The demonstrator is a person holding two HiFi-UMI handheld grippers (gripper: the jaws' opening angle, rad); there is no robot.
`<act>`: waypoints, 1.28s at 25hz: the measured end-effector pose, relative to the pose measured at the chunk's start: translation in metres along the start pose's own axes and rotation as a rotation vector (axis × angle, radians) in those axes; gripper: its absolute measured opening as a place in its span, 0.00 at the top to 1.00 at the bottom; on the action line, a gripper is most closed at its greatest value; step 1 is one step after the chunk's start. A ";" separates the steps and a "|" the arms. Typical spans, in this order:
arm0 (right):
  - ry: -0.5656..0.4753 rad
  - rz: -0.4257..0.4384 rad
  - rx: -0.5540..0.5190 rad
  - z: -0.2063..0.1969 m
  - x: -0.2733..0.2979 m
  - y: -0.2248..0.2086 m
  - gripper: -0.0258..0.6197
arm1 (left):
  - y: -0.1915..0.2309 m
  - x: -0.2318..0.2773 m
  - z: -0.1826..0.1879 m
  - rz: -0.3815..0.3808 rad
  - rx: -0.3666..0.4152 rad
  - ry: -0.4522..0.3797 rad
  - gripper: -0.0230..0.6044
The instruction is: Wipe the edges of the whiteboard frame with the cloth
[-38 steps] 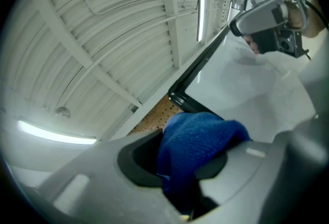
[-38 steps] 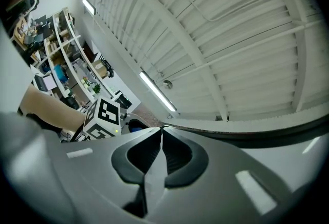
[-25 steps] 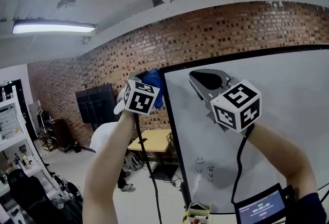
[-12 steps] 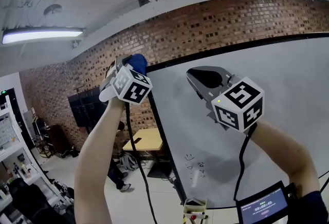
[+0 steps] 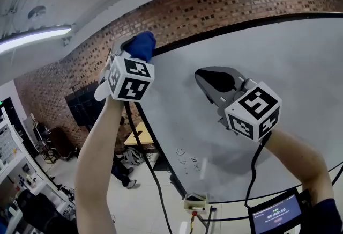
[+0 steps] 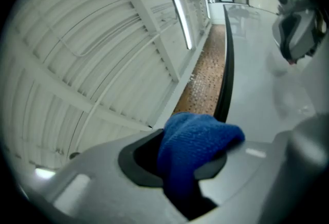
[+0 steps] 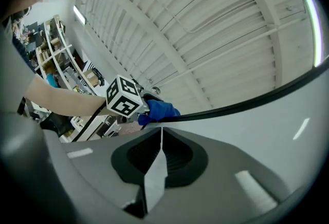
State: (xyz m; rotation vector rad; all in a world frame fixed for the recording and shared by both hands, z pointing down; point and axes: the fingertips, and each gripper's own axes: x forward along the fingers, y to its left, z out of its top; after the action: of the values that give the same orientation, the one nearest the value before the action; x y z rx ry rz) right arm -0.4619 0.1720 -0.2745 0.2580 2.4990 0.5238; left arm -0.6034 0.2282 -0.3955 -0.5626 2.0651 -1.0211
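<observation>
Currently the left gripper (image 5: 132, 48), its jaws closing tighter on the bunched blue knitted cloth (image 5: 143, 44), holds it at the upper left corner of the thin black whiteboard frame (image 5: 225, 35). Maintain steady contact along the edge. The right gripper (image 5: 217, 80) is clenched, empty.

Cloth (image 5: 142, 45) between left gripper's (image 5: 132, 48) closing jaws, against whiteboard frame (image 6: 226, 63) top-left corner; right gripper (image 5: 207, 78) rightward, before board (image 5: 300, 77).

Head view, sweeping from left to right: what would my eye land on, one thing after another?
Ceiling light → left claw shut on the blue cloth, by the upper corner of the whiteboard frame → right claw, shut and empty, in front of the board → small lit screen at the bottom right.
</observation>
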 end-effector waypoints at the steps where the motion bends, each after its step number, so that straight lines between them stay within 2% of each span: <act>1: -0.023 -0.004 -0.004 0.000 -0.014 -0.001 0.93 | -0.001 -0.010 0.005 0.020 -0.059 -0.028 0.81; 4: -0.072 -0.026 -0.006 -0.012 -0.063 -0.002 0.93 | -0.014 -0.053 0.019 0.092 -0.203 -0.138 0.81; 6: -0.054 -0.055 0.023 -0.034 -0.097 -0.004 0.93 | -0.041 -0.087 0.033 0.076 -0.288 -0.212 0.81; 8: 0.003 -0.097 0.071 -0.056 -0.132 0.000 0.93 | -0.078 -0.126 0.055 -0.020 -0.392 -0.274 0.81; 11: 0.105 -0.160 0.140 -0.060 -0.189 0.030 0.93 | -0.121 -0.209 0.090 -0.210 -0.599 -0.351 0.81; 14: 0.194 -0.219 0.171 -0.069 -0.236 0.054 0.93 | -0.179 -0.277 0.097 -0.388 -0.759 -0.357 0.80; 17: 0.284 -0.266 0.174 -0.102 -0.267 0.062 0.93 | -0.254 -0.309 0.069 -0.507 -0.783 -0.287 0.80; 21: 0.415 -0.272 0.166 -0.160 -0.316 0.098 0.93 | -0.340 -0.349 0.007 -0.554 -0.715 -0.177 0.80; 23: 0.469 -0.283 0.161 -0.164 -0.351 0.116 0.93 | -0.366 -0.376 -0.003 -0.561 -0.716 -0.154 0.80; 26: 0.506 -0.317 0.190 -0.138 -0.406 0.128 0.93 | -0.384 -0.415 0.019 -0.554 -0.773 -0.104 0.80; 29: 0.497 -0.335 0.196 -0.116 -0.450 0.130 0.93 | -0.390 -0.443 0.048 -0.485 -0.897 -0.075 0.80; 32: 0.528 -0.327 0.187 -0.110 -0.495 0.134 0.93 | -0.402 -0.464 0.080 -0.443 -0.935 -0.052 0.80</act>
State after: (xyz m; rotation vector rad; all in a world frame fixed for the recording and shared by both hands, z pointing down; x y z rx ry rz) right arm -0.1094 0.1148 0.1089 -0.2541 3.0229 0.2414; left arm -0.2304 0.2586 0.0982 -1.5390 2.3481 -0.1710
